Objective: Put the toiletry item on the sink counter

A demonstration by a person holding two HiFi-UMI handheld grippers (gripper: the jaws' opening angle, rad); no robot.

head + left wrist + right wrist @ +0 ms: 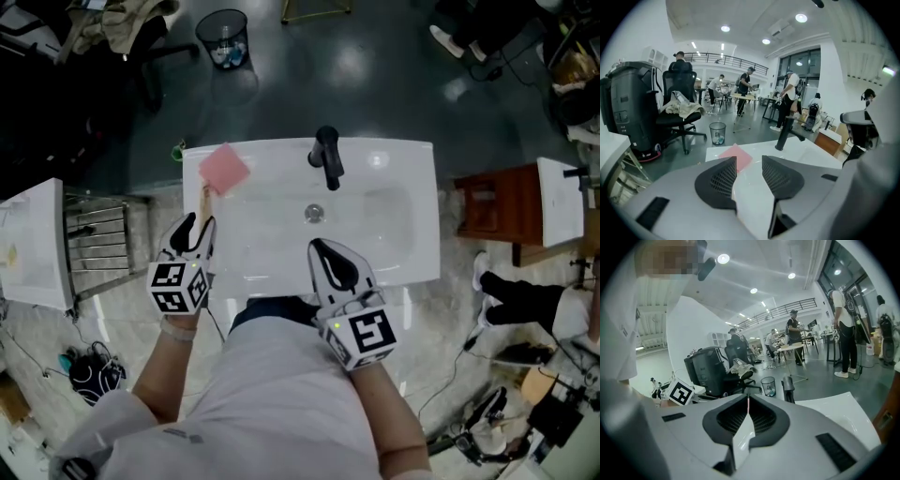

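2 black ribbed pads of the left gripper [749, 161] stand wide apart, and only bare white counter shows in the gap: they hold and touch nothing. In the head view this left gripper [195, 228] hangs over the left edge of the white ceramic sink counter [412, 159].

1 thin seam is all that separates the pads of the right gripper [748, 401]: its jaws are pressed together with nothing between them. In the head view the right gripper [320, 247] sits over the front of the basin, pointing toward the round metal drain [314, 214].

Just ahead of the left gripper's jaws lies the flat pink square toiletry item [224, 169], resting on the counter's back left corner, apart from both grippers. In the left gripper view its near edge [736, 155] is cut off behind the left pad, and I cannot tell what kind of item it is. A thin tan strip [204, 199] shows just below it in the head view, too small to identify.

Beyond stands the black bent tap [326, 157] at the back rim; the right gripper's body hides its base in the right gripper view [788, 386]. The person's torso covers the counter's front rim.
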